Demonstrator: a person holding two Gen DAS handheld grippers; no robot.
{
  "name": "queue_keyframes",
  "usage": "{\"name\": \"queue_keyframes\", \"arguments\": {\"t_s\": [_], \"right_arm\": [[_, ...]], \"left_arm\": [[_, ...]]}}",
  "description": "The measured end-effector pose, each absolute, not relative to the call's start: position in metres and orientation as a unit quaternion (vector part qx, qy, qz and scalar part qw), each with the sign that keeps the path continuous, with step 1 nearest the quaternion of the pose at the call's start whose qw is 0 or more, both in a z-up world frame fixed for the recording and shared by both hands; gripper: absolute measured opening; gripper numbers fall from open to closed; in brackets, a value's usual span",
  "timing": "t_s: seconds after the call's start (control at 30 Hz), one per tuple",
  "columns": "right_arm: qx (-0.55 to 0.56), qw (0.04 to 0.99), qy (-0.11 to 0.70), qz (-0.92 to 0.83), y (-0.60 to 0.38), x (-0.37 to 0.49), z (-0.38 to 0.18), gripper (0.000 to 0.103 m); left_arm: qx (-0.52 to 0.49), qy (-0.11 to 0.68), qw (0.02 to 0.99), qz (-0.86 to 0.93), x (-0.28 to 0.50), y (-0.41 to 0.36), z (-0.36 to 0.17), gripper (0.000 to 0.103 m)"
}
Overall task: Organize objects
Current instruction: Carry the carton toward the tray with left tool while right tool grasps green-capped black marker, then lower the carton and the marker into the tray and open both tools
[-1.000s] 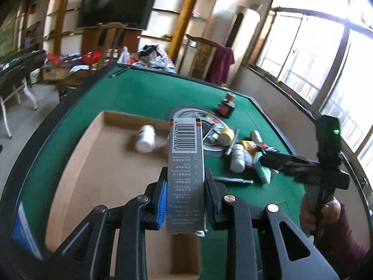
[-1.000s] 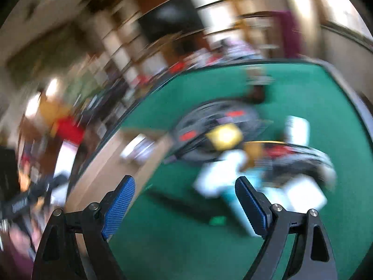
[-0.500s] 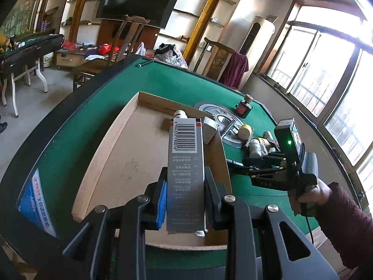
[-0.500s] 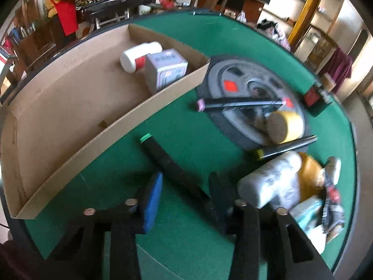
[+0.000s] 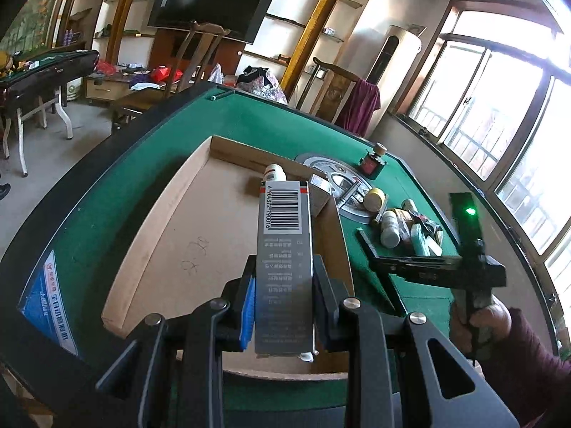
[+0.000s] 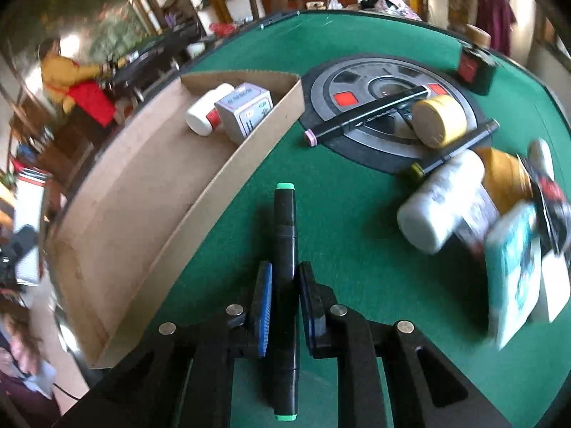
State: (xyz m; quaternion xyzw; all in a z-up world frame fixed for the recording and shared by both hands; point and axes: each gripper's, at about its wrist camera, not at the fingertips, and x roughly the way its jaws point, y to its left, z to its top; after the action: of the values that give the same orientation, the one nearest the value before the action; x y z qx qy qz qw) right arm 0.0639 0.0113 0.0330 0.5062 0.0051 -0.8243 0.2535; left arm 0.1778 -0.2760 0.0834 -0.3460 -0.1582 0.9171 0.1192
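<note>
My left gripper (image 5: 283, 285) is shut on a long grey carton with a barcode (image 5: 284, 249), held above the near part of the cardboard tray (image 5: 150, 235). My right gripper (image 6: 284, 285) is shut on a black marker with green ends (image 6: 284, 235), which lies on the green felt just right of the tray (image 6: 228, 164). In the tray's far corner lie a white bottle (image 6: 205, 114) and a small grey box (image 6: 246, 112). The right gripper also shows in the left wrist view (image 5: 371, 246).
On the felt to the right lie two more markers (image 6: 367, 114), a yellow-lidded jar (image 6: 440, 125), a white bottle (image 6: 439, 199), a teal box (image 6: 514, 271) and other small items. A dark round disc (image 6: 357, 82) and a red-labelled bottle (image 6: 476, 67) sit farther back.
My right gripper swung down to the green-ended marker and closed around it. My left gripper pulled back toward the tray's near end, still holding the carton.
</note>
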Motion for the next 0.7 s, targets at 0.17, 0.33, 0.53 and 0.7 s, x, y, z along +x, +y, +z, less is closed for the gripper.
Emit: {"name": "queue_keyframes", "arguments": {"t_s": [0.17,0.33,0.53,0.7], "right_arm": [[0.465,0.273,-0.024,-0.841,0.019,0.088,0.062,0.016],[0.422,0.301,-0.034,-0.855,0.012,0.105,0.099,0.016],[0.424,0.343,-0.061,-0.836,-0.015,0.088,0.117,0.017],[0.463,0.363,-0.113,-0.801,-0.056,0.054,0.1,0.017]], "left_arm": [[-0.344,-0.159,0.118,0.918,0.178,-0.275,0.083,0.026],[-0.345,-0.156,0.115,0.918,0.176,-0.277,0.084,0.026],[-0.351,-0.127,0.091,0.923,0.153,-0.284,0.092,0.026],[-0.364,-0.091,0.074,0.924,0.113,-0.289,0.096,0.026]]}}
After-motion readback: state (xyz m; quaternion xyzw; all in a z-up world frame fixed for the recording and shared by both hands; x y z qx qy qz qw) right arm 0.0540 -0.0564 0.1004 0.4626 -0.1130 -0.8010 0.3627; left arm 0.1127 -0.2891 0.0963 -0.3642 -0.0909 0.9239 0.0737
